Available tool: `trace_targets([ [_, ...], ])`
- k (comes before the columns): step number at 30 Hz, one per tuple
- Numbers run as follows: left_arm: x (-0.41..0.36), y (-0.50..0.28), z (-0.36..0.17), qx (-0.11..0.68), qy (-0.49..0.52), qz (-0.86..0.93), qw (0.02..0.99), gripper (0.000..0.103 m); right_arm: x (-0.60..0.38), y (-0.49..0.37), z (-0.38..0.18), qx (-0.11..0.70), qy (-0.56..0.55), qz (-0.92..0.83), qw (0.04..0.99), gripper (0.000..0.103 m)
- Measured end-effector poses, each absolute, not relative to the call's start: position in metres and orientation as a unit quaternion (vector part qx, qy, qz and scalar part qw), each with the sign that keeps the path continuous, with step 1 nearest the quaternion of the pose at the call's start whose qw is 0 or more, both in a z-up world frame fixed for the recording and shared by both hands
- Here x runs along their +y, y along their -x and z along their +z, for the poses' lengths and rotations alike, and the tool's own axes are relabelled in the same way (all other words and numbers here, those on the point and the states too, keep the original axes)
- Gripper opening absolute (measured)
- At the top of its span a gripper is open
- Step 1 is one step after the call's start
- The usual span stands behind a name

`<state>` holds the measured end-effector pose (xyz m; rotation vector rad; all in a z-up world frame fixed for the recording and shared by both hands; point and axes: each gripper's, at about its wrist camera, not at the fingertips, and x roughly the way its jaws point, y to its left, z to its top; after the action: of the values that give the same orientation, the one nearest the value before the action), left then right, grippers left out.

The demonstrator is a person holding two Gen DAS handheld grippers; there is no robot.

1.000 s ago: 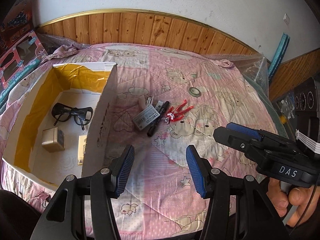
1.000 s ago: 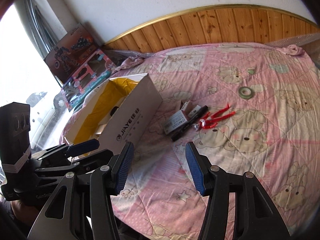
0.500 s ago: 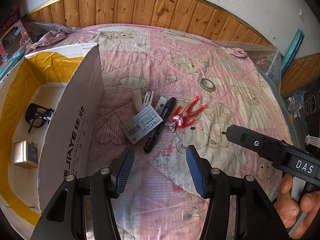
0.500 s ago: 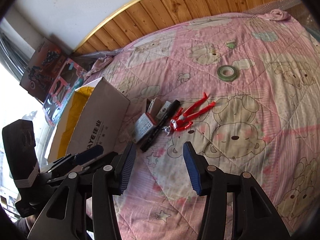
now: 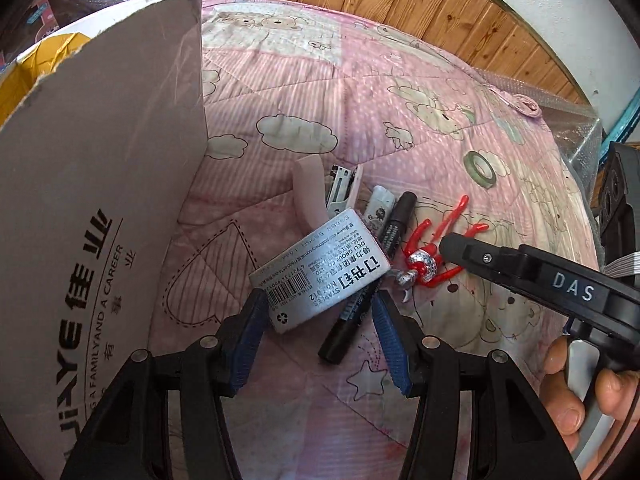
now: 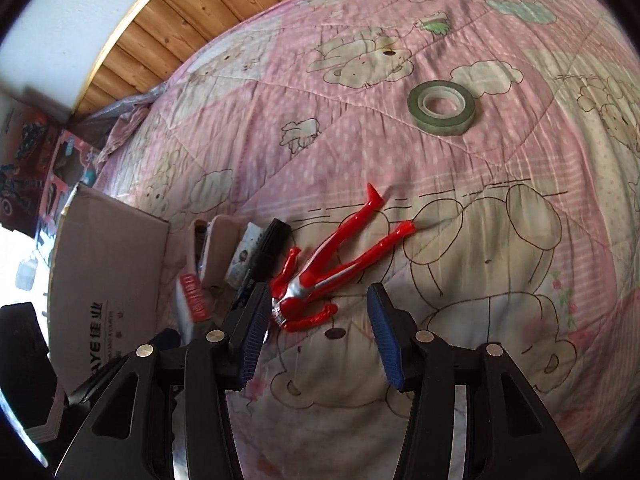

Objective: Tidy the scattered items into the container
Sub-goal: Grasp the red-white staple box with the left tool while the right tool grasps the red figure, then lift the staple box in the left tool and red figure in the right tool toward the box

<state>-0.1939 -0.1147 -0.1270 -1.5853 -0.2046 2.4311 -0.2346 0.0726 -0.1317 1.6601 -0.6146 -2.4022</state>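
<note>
Now both grippers hover over the bed (image 6: 500, 240), fingers spread: left gripper (image 5: 318, 336) around the staple box (image 5: 320, 280), right gripper (image 6: 316, 334) by the red figure (image 6: 336, 256).

Left wrist view: low over the bed (image 5: 304, 92), facing the headboard wall, close on the staple box (image 5: 320, 276) and black marker (image 5: 372, 280); cardboard box (image 5: 100, 200) fills the left. Right wrist view: equally low, further right, close on the red figure (image 6: 336, 264). Both views share the figure, marker, tape roll (image 6: 440, 108) and the box wall.
</note>
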Motion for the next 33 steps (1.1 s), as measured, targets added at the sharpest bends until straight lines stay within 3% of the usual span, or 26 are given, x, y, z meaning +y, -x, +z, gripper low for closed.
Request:
trace_targets([
  [5,-0.119,0.208,-0.140,-0.089,0.540,0.830,0.111,0.058,0.057,0.250,-0.131,-0.163,-0.541,-0.822,0.077,0.055],
  [7,-0.117,0.212,-0.140,-0.082,0.536,0.832,0.119,0.057,0.050,0.253,-0.131,-0.130,-0.535,-0.831,0.076,0.043],
  [8,-0.116,0.213,-0.139,-0.081,0.534,0.832,0.128,0.040,0.047,0.252,-0.131,-0.117,-0.530,-0.836,0.077,0.032],
  [10,-0.115,0.215,-0.138,-0.097,0.531,0.828,0.154,0.020,0.048,0.251,-0.131,-0.114,-0.522,-0.841,0.083,0.030],
  [11,-0.112,0.215,-0.137,-0.094,0.529,0.829,0.157,0.015,0.050,0.250,-0.130,-0.119,-0.520,-0.842,0.085,0.028],
  [17,-0.103,0.206,-0.127,-0.076,0.518,0.835,0.170,0.015,0.067,0.239,-0.116,-0.165,-0.510,-0.839,0.097,0.016],
  [33,-0.108,0.155,-0.103,-0.069,0.530,0.824,0.188,0.014,0.096,0.189,-0.097,-0.222,-0.504,-0.830,0.094,0.016],
])
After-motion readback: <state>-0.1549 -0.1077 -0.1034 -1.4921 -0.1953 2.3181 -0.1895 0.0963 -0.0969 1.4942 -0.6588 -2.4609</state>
